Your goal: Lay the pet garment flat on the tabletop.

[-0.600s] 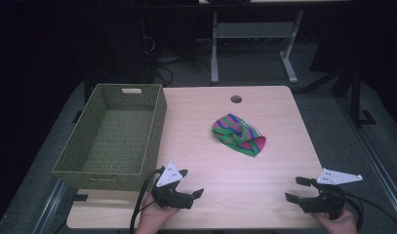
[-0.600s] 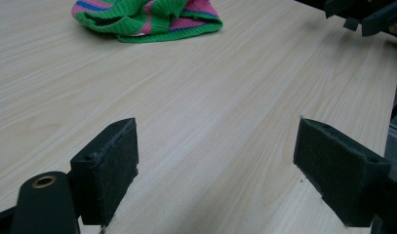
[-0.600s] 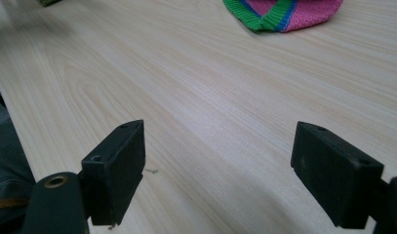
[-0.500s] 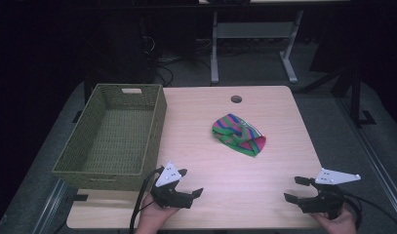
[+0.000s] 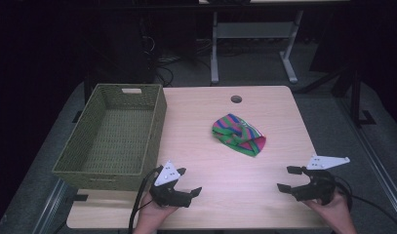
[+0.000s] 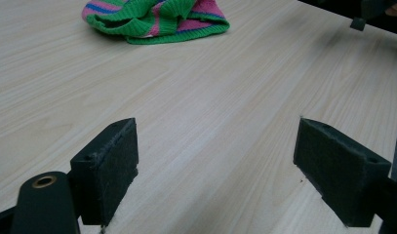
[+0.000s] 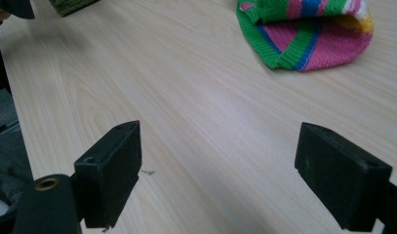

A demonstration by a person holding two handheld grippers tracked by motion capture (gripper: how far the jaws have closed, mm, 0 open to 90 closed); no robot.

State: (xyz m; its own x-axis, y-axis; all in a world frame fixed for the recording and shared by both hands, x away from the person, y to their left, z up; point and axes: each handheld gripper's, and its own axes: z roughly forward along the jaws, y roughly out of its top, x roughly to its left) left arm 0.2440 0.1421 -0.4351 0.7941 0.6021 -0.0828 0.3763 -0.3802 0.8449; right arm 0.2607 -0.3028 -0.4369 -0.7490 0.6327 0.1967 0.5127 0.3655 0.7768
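Note:
A striped knitted cloth [image 5: 238, 134] in green, pink and blue lies bunched in the middle of the light wooden table [image 5: 264, 195]. It lies at the top of the left gripper view [image 6: 154, 19] and at the top right of the right gripper view [image 7: 308, 34]. My left gripper [image 5: 190, 181] rests near the front edge, beside the basket's near corner, jaws open and empty. My right gripper [image 5: 287, 178] sits at the front right, also open with nothing between its jaws. Both point toward the table's middle.
An olive woven basket [image 5: 113, 168] stands empty along the table's left side. A round cable hole [image 5: 236, 99] sits near the far edge. Beyond the table are a desk frame [image 5: 254, 34] and cables on the dark floor.

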